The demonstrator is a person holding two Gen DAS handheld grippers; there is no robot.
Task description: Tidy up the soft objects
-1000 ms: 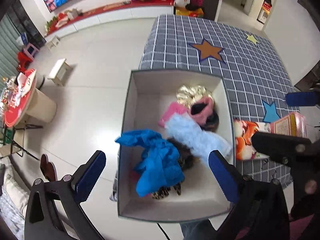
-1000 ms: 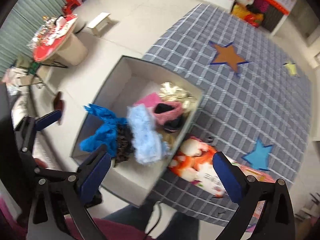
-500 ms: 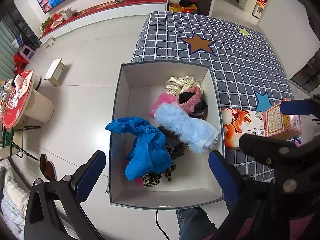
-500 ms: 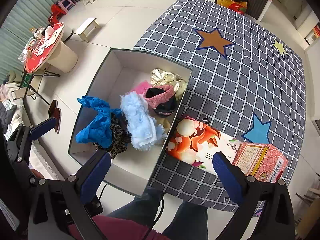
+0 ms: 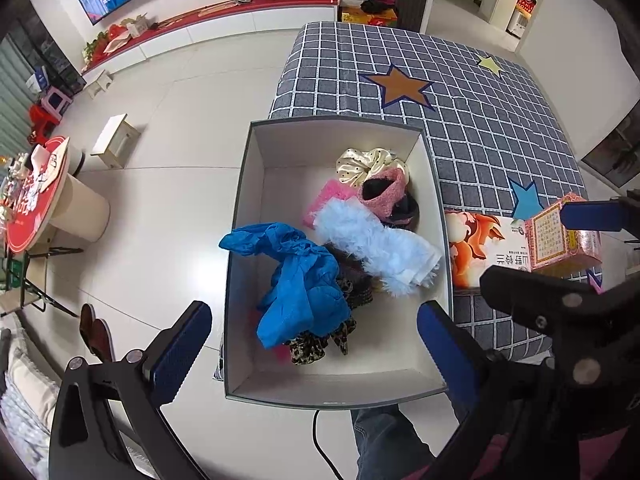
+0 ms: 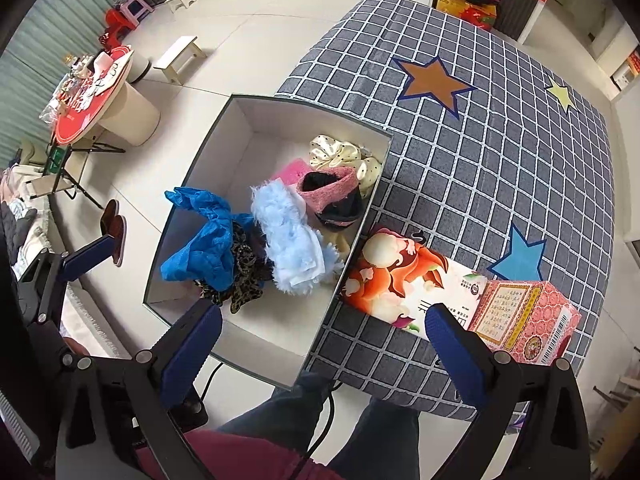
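Grippers first: my left gripper and my right gripper both hang with fingers wide apart and empty, above the near end of the grey open cardboard box. Inside the box, the fluffy light-blue fabric strip lies beside its right wall, long axis running diagonally from centre toward the near-right corner. I would pinch it across the middle, not at the fringe.

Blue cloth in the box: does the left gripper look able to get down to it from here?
Probably yes. The left gripper is open above the open-topped box, and the blue cloth lies on top of the pile, uncovered.
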